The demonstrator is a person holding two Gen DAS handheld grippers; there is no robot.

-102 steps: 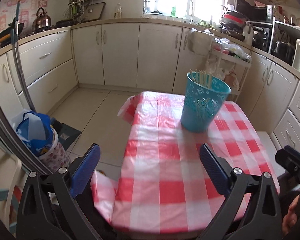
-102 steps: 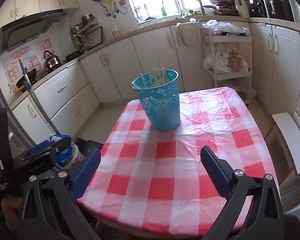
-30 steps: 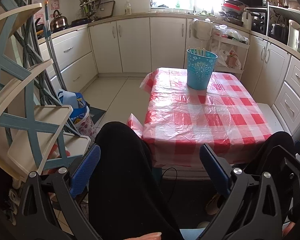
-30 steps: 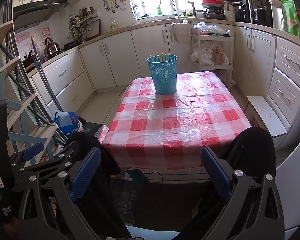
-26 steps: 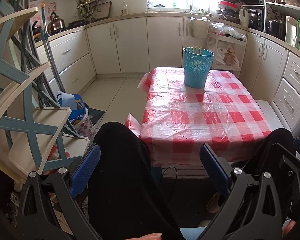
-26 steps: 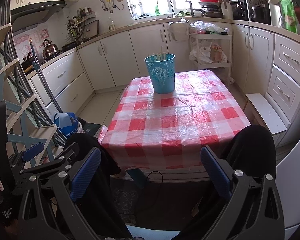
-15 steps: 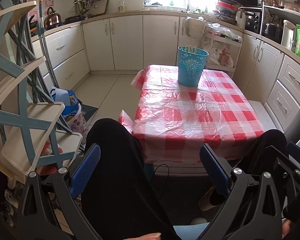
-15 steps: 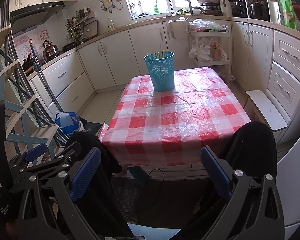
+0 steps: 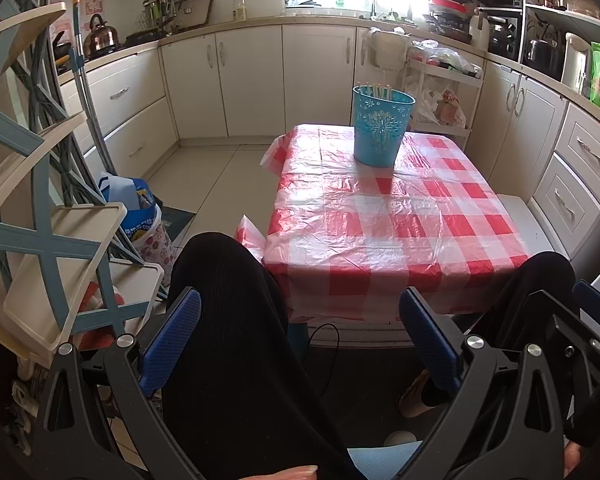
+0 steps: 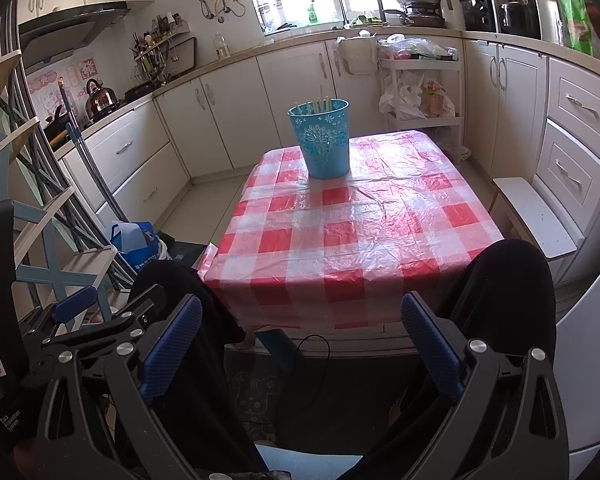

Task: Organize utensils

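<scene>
Both hand-held grippers have pulled back from the bench w/ red-checked cloth (image 9: 380, 216) and now hang low over the person's knees. Left hand-held gripper (image 9: 300, 336) and right hand-held gripper (image 10: 302, 340) have jaws wide, holding nothing. Blue basket (image 10: 324, 144) w/ chopsticks (image 10: 318, 105) stands upright at the bench's far end.

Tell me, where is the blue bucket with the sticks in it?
The blue bucket stands on the far end of the red checked tablecloth, nearer its left edge in the right wrist view, in front of the white cabinets.
</scene>
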